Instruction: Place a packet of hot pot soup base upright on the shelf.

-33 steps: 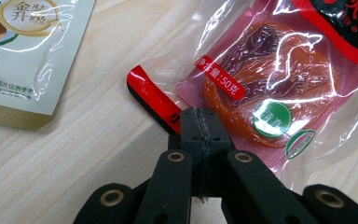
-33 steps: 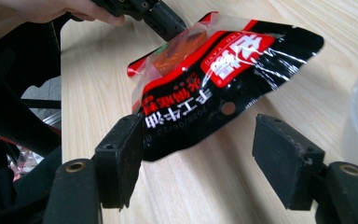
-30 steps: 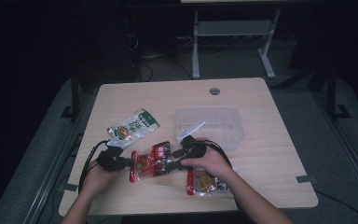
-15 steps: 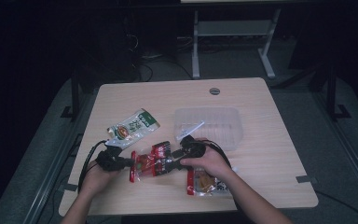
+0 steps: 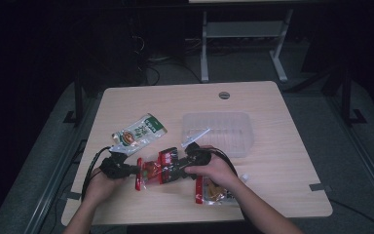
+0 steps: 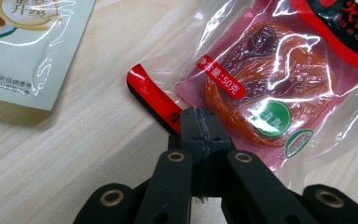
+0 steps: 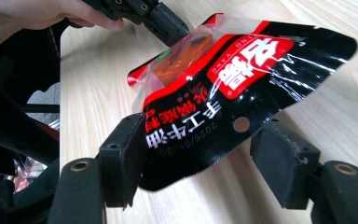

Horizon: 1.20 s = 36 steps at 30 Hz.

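Note:
A red and black sauce packet (image 5: 158, 168) with a clear window on an orange block lies near the table's front edge, between both hands. My left gripper (image 5: 135, 170) is shut on the packet's clear left end; in the left gripper view its jaws (image 6: 199, 116) meet on the packet (image 6: 270, 84) at the red strip. My right gripper (image 5: 175, 170) stands open around the black right end. In the right gripper view the packet (image 7: 223, 88) hangs lifted between the gripper's (image 7: 205, 140) wide jaws: the left pad touches its edge, the right pad stands apart. The left gripper (image 7: 168, 25) shows beyond.
A green and white pouch (image 5: 139, 132) lies behind my left hand. A clear plastic tray (image 5: 224, 129) sits at mid-table behind my right hand. Another red packet (image 5: 214, 192) lies under the right forearm by the front edge. A cable hole (image 5: 224, 95) marks the far side.

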Each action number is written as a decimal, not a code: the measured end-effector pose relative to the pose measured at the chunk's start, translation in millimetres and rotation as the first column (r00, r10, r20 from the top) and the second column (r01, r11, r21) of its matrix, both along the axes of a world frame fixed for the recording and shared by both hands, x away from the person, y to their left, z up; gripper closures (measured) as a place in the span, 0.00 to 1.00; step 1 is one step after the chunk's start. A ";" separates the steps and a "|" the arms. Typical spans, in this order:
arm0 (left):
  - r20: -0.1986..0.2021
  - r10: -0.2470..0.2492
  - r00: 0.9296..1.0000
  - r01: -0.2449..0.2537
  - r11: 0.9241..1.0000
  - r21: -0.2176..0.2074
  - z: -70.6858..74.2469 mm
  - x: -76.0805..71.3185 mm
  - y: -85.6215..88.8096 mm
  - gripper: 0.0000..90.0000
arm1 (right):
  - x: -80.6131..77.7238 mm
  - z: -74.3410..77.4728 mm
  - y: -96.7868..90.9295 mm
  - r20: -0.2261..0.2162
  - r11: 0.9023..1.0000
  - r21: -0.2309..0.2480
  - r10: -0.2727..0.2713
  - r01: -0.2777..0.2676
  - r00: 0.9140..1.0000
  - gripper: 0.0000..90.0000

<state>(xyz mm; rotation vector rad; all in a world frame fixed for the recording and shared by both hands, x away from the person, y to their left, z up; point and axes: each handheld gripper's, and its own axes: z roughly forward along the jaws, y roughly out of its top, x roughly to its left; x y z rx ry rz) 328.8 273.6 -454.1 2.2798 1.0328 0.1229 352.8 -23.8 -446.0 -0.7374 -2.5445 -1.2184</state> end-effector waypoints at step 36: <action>-0.009 -0.016 1.000 0.016 1.000 -0.024 -1.2 -1.5 1.9 1.00 | 12.6 3.7 26.2 -0.046 0.998 0.057 -0.005 0.007 0.999 1.00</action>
